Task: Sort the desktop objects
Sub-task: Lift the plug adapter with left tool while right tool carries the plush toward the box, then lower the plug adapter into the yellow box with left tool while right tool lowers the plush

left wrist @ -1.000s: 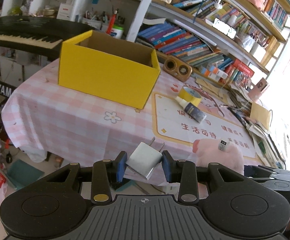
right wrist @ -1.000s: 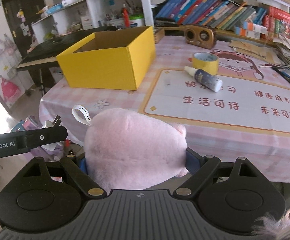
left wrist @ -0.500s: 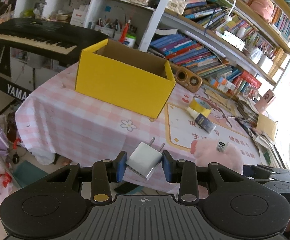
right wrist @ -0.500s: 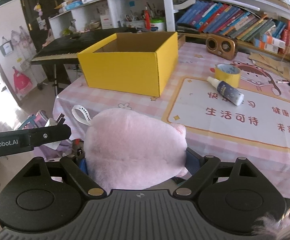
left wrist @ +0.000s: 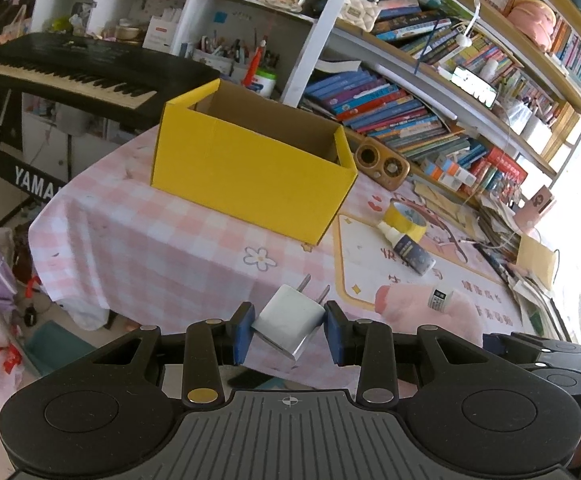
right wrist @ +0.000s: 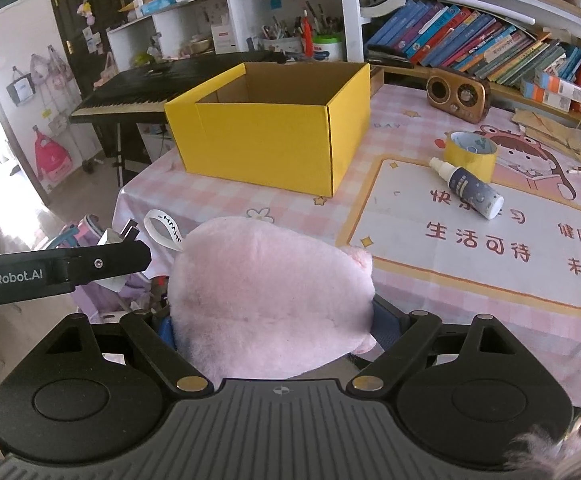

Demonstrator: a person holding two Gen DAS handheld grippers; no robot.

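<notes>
The yellow box (left wrist: 250, 176) stands open-topped on the table (left wrist: 150, 256), which wears a pink-and-white checked cloth; it serves as the landmark here.

The left claw (left wrist: 289, 332) is clamped on a white plug adapter (left wrist: 288, 326), a small squarish block with rounded corners and two flat metal prongs. The adapter sits tilted between the blue pads (left wrist: 242, 332), its long axis running away from the claw, prongs aimed up and slightly right toward the near right corner of the yellow box. It hangs in front of the box, over the table's near edge.

The right claw (right wrist: 272, 328) has its jaws spread wide and pressed against a pink plush toy (right wrist: 270, 300), a fuzzy rounded lump with a small ear-like nub at its right and a white loop tag (right wrist: 162, 230) at its upper left. The toy fills the gap between the jaws and bulges forward beyond them, its broad side across the claw. It is held in front of the yellow box, near the table's front edge.

Right of the box lie a yellow tape roll (right wrist: 470, 154) and, just beside it, a dark spray bottle (right wrist: 468, 188) on its side, cap pointing back toward the box.
</notes>
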